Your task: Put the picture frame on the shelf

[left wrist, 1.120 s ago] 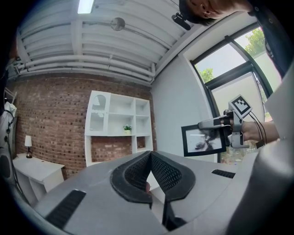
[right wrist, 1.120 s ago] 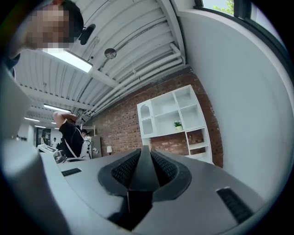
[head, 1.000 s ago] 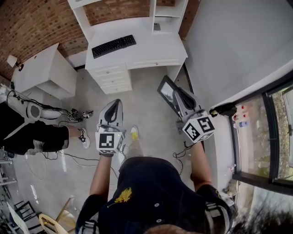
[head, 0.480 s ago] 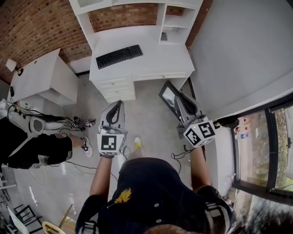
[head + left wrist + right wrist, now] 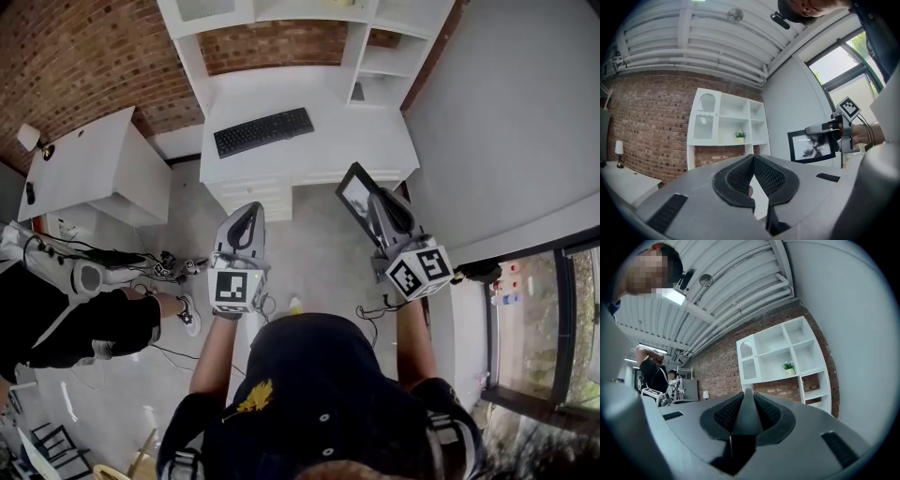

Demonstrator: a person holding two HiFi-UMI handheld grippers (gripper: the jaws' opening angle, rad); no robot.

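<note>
A black picture frame (image 5: pixel 354 190) with a dark print is held upright in my right gripper (image 5: pixel 380 199), whose jaws are shut on its edge. In the right gripper view the frame's edge (image 5: pixel 746 416) shows as a thin dark wedge between the pads. The left gripper view shows the frame (image 5: pixel 811 146) from its front, off to the right. My left gripper (image 5: pixel 251 208) is shut with nothing in it, its tips touching (image 5: pixel 753 158). The white shelf unit (image 5: pixel 375 66) rises over the desk ahead of both grippers, and its open compartments (image 5: pixel 780 355) face me.
A white desk (image 5: pixel 319 150) with drawers carries a black keyboard (image 5: pixel 263 131). A small potted plant (image 5: pixel 740 136) stands in one shelf compartment. A white side table (image 5: pixel 94 169) is at left, with a seated person (image 5: pixel 75 309) and floor cables (image 5: pixel 159 267). A grey wall and window (image 5: pixel 553 309) lie to the right.
Both grippers have moved forward toward the desk, the right one still carrying the frame. The desk and shelf now sit closer and lower in the head view.
</note>
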